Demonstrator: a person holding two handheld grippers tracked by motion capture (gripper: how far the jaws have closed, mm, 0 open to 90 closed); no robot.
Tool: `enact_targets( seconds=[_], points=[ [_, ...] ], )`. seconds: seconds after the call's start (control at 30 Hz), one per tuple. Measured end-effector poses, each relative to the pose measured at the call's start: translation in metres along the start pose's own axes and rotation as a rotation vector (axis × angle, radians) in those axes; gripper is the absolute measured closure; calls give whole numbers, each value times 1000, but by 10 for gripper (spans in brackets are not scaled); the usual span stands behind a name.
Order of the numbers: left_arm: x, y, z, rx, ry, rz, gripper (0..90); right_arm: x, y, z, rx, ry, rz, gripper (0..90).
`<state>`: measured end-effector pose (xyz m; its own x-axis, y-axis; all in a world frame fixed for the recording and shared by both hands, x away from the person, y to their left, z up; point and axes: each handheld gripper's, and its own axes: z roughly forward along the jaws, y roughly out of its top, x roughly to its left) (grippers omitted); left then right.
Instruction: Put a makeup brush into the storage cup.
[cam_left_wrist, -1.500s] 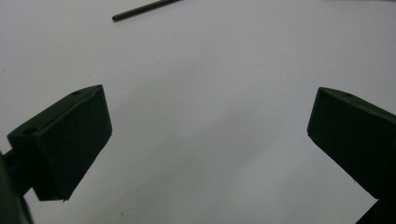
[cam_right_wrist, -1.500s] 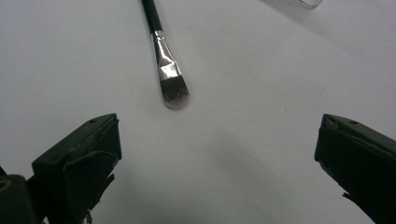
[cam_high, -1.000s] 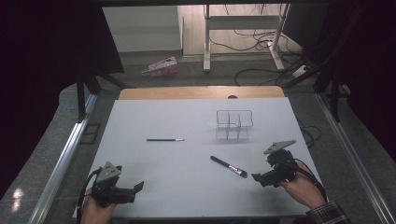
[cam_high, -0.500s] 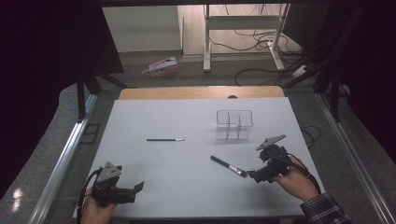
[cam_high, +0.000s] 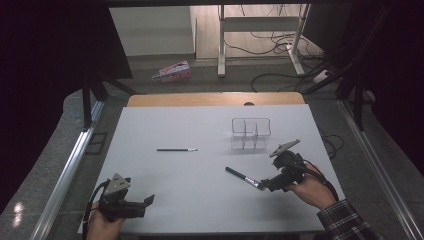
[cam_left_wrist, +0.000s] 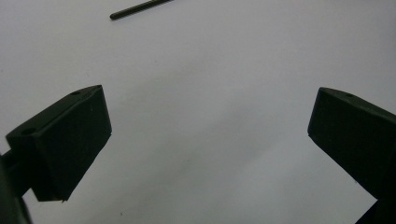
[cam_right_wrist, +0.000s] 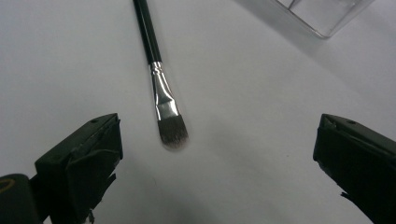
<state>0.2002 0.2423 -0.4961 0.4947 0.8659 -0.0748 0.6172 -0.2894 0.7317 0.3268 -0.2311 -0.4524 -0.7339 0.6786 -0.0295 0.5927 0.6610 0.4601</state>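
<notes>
A flat makeup brush (cam_high: 243, 178) (cam_right_wrist: 161, 88) with a black handle, a silver ferrule and dark bristles lies on the white table (cam_high: 200, 195). My right gripper (cam_high: 266, 185) (cam_right_wrist: 210, 154) is open just behind the bristle end, with the bristles lying ahead of the jaws and nearer the left one. A thin black pencil-like stick (cam_high: 176, 150) (cam_left_wrist: 140, 8) lies at the middle left of the table. A clear plastic organizer (cam_high: 250, 133) (cam_right_wrist: 322, 14) with compartments stands behind the brush. My left gripper (cam_high: 146, 204) (cam_left_wrist: 205, 140) rests open at the front left corner with nothing between its jaws.
Behind the white top runs a wooden table edge (cam_high: 215, 98). A pink box (cam_high: 173, 71) lies on the floor beyond, near desk legs and cables (cam_high: 280, 47). Metal rails (cam_high: 65, 175) flank the table on both sides.
My right gripper has moved left and forward along the table toward the brush's bristle end. The left gripper has stayed put.
</notes>
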Motion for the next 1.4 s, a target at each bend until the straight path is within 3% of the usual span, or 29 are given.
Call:
enact_targets(
  seconds=[0.73,1.4],
  points=[
    [0,0,0,0,8,4,2,6,27,16,49,16,-37,22],
    [0,0,1,7,5,5,2,23,54,33,73,74,-100,141]
  ],
)
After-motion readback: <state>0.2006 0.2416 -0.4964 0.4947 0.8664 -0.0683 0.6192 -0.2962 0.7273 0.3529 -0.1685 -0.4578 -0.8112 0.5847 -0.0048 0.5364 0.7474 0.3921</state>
